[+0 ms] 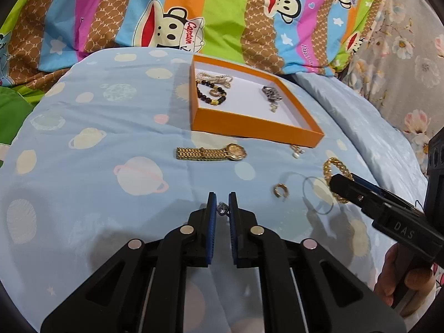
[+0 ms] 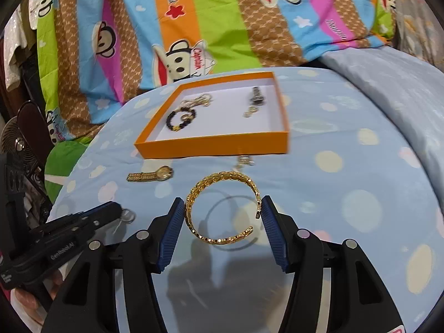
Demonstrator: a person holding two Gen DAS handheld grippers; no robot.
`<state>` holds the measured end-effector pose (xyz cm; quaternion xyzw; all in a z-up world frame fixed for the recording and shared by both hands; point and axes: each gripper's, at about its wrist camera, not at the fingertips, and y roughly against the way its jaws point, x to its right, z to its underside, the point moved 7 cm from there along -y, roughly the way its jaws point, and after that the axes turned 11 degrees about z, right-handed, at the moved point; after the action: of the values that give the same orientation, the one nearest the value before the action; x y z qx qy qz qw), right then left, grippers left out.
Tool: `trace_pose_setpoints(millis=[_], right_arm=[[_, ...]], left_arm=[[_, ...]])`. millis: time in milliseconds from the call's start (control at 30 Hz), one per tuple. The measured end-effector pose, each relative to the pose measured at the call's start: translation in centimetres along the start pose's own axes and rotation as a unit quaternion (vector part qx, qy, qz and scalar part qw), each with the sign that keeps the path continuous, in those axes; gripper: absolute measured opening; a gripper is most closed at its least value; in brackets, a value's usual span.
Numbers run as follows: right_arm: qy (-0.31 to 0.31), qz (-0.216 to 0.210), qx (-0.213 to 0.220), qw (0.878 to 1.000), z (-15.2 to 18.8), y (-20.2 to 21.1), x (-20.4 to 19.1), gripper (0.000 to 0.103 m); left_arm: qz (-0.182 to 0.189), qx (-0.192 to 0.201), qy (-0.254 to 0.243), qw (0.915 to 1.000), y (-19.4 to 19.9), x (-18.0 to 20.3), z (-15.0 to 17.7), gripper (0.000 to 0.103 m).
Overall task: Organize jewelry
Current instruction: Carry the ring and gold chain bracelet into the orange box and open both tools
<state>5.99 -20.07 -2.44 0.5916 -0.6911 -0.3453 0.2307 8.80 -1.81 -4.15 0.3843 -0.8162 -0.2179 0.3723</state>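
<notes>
Here, the left hand-held gripper [image 1: 222, 208] is pinched tight on a small sparkly ring [image 1: 222, 208]; the right hand-held gripper [image 2: 223, 211] squeezes a gold bangle [image 2: 222, 211], its blue pads touching both sides; the orange box [image 1: 249, 126] sits on the bed at twelve o'clock; a gold watch [image 1: 212, 152] lies just in front of it.

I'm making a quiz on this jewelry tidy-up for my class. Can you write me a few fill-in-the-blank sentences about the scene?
1. The gold watch lies on the sheet, ___ the orange box.
2. The right tool is closed on a gold ___.
3. The left tool pinches a small sparkly ___.
4. The dark bead bracelet lies ___ the box.

Missing words: outside; bangle; ring; inside
</notes>
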Motion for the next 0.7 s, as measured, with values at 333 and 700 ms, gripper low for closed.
trace_pose_setpoints(millis=[333, 700], right_arm=[[-0.003, 0.001, 0.042, 0.999, -4.9, 1.7, 2.1, 0.055], [0.006, -0.024, 0.050, 0.998, -13.2, -4.6, -0.4, 0.056]], left_arm=[[0.002, 0.036, -0.027, 0.9990, 2.9, 1.7, -3.7, 0.008], [-0.021, 0.074, -0.044, 0.9961, -2.3, 1.8, -14.0, 0.008]])
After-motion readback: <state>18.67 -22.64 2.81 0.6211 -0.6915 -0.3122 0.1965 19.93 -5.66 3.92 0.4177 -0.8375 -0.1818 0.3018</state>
